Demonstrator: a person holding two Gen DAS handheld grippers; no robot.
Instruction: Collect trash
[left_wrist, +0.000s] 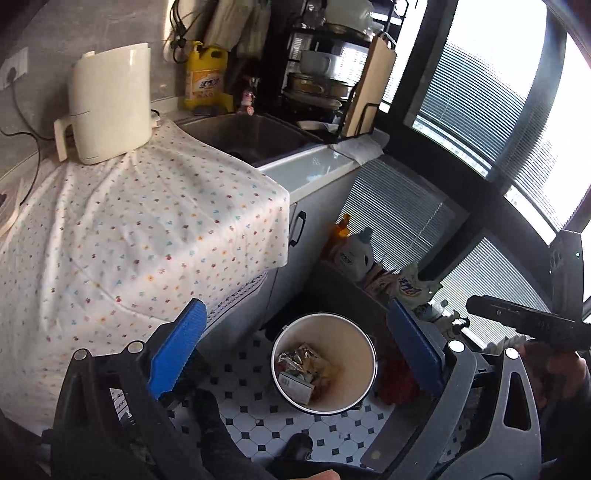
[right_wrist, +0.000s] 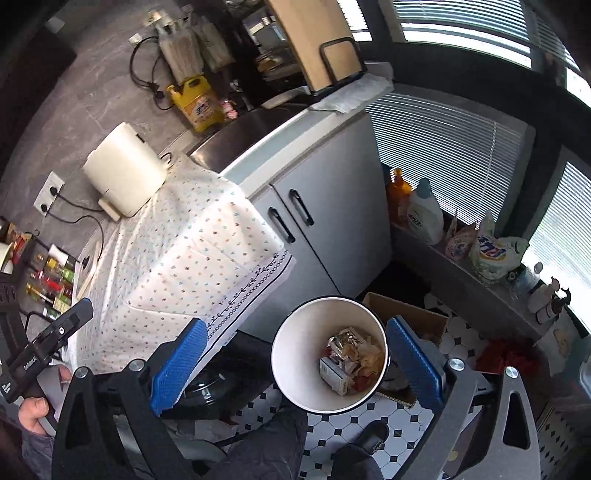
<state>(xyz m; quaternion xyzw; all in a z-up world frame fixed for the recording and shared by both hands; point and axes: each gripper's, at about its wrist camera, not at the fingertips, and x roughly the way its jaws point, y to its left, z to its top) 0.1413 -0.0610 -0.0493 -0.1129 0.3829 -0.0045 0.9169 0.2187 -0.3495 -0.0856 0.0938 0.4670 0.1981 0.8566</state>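
Note:
A white round trash bin (left_wrist: 354, 347) stands on the tiled floor below both grippers; it also shows in the right wrist view (right_wrist: 295, 354). Inside lie crumpled foil wrappers (left_wrist: 299, 356), a small white carton (left_wrist: 295, 384) and other scraps (right_wrist: 354, 358). My left gripper (left_wrist: 295, 350) is open and empty, held above the bin. My right gripper (right_wrist: 295, 358) is open and empty, also above the bin. Each gripper's body shows at the edge of the other's view.
A counter draped in a dotted white cloth (left_wrist: 140, 229) bears a white kettle (left_wrist: 110, 107). A sink (left_wrist: 251, 133) and white cabinet doors (right_wrist: 317, 229) lie beyond. A cardboard box (right_wrist: 410, 314), a red cloth (right_wrist: 509, 354) and bottles on a ledge (right_wrist: 424, 210) stand near the bin.

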